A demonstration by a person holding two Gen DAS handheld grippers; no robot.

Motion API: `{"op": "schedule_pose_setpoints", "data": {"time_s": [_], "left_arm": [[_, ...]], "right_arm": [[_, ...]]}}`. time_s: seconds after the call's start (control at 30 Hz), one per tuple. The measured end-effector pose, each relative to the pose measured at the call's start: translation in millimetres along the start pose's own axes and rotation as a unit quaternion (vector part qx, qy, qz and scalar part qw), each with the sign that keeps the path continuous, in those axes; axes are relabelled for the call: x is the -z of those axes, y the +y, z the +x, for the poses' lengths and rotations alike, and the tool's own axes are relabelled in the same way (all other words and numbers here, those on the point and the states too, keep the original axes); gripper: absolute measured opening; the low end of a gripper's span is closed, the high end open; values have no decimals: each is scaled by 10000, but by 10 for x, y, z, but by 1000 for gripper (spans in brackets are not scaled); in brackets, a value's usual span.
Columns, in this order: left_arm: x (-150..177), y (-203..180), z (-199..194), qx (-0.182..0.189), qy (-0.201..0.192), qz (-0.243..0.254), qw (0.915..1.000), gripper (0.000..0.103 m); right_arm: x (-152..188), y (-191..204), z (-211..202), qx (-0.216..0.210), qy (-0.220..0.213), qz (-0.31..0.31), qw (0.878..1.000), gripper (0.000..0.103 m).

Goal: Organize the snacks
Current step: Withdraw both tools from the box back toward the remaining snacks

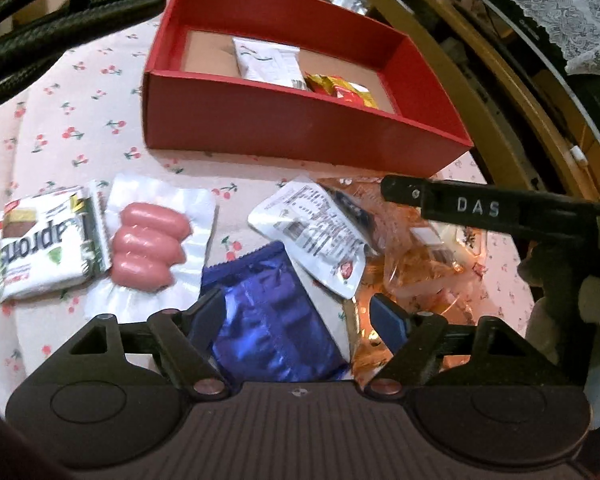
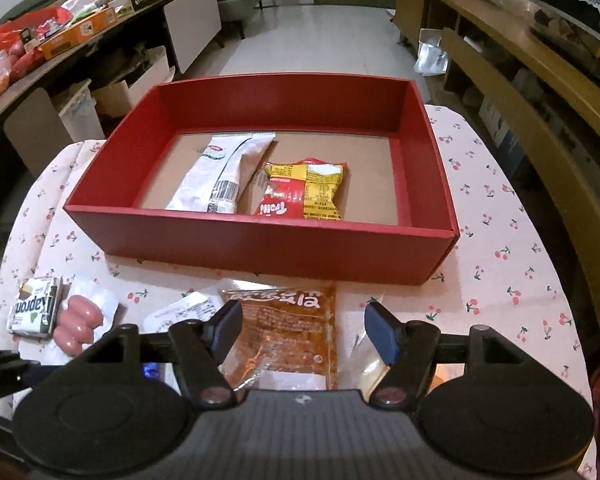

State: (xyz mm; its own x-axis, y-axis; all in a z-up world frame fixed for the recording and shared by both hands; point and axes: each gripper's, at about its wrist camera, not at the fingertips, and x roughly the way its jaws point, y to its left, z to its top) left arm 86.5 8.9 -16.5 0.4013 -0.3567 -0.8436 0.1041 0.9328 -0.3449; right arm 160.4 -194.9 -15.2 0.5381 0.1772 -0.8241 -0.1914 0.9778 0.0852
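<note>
Snacks lie loose on a cherry-print tablecloth (image 2: 500, 216) in front of a red box (image 2: 260, 240), which sits at 12 o'clock in both wrist views. Inside the box, a white packet (image 2: 216, 176) lies at the left and a red and yellow bag (image 2: 304, 190) just beside it at the right, edges touching.

Outside the box, in the left wrist view: a blue foil packet (image 1: 268, 316) at 6 o'clock, between the fingers of the left gripper (image 1: 296, 312). Jaws stand spread; the pads do not press on the foil. A white sachet (image 1: 312, 236) overlaps the blue packet's upper right corner. A pack of pink sausages (image 1: 150, 248) lies at 9 o'clock, and a white wafer packet (image 1: 44, 244) touches it on the far left. An orange bag (image 1: 416, 264) lies at 3 o'clock, partly under the sachet.

In the right wrist view, the right gripper (image 2: 304, 328) hangs over the orange bag (image 2: 292, 328), which lies between its spread fingers. Whether the pads touch the bag cannot be told. A clear wrapper (image 2: 364, 364) lies by the right finger.

Cluttered counters (image 2: 80, 28) stand beyond, at 10 o'clock.
</note>
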Motion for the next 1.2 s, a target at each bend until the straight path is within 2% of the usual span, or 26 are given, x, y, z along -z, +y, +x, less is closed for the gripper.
{"op": "schedule_pose_setpoints", "data": {"time_s": [0.07,0.2,0.37,0.47,0.57,0.63,0.8,0.9,0.97,1.03,1.1,1.2], "left_arm": [[75,9,-32,-158,-43,-100,9998,87],[184,35,20,-167,99,-447,9988,89],[115,-126,180,-567,-85,-497,9971,101],[104,-266,286,-949,-199,-132,9952,102],[244,-381,290,-1289,-222,588,9897,93],[317,-382,246,-1387,-201,869,9863,84],[412,-213,67,-1266,-91,842,9883,73],[510,-134,-9,-1205,23,898,9886,72],[568,-84,-61,-1033,23,786,9915,72],[579,-57,-87,-889,11,683,9937,76],[573,-58,-80,-809,-8,660,9945,81],[561,-65,-66,-674,1,561,9962,88]], "right_arm": [[-5,-7,-21,-1,-15,-10,10000,64],[7,-43,-31,-74,24,2,10000,65],[24,-165,-27,-269,123,313,9991,65],[28,-215,-57,-277,110,413,9987,65],[13,-271,-108,-292,49,500,9983,65],[1,-312,-133,-298,17,555,9980,65],[-3,-371,-148,-277,24,697,9972,65],[0,-365,-120,-254,80,695,9972,67],[3,-325,-67,-267,157,665,9973,71],[-8,-246,-27,-269,187,531,9981,75],[-20,-162,22,-195,238,344,9989,86],[-7,-71,109,-113,325,122,9993,93]]}}
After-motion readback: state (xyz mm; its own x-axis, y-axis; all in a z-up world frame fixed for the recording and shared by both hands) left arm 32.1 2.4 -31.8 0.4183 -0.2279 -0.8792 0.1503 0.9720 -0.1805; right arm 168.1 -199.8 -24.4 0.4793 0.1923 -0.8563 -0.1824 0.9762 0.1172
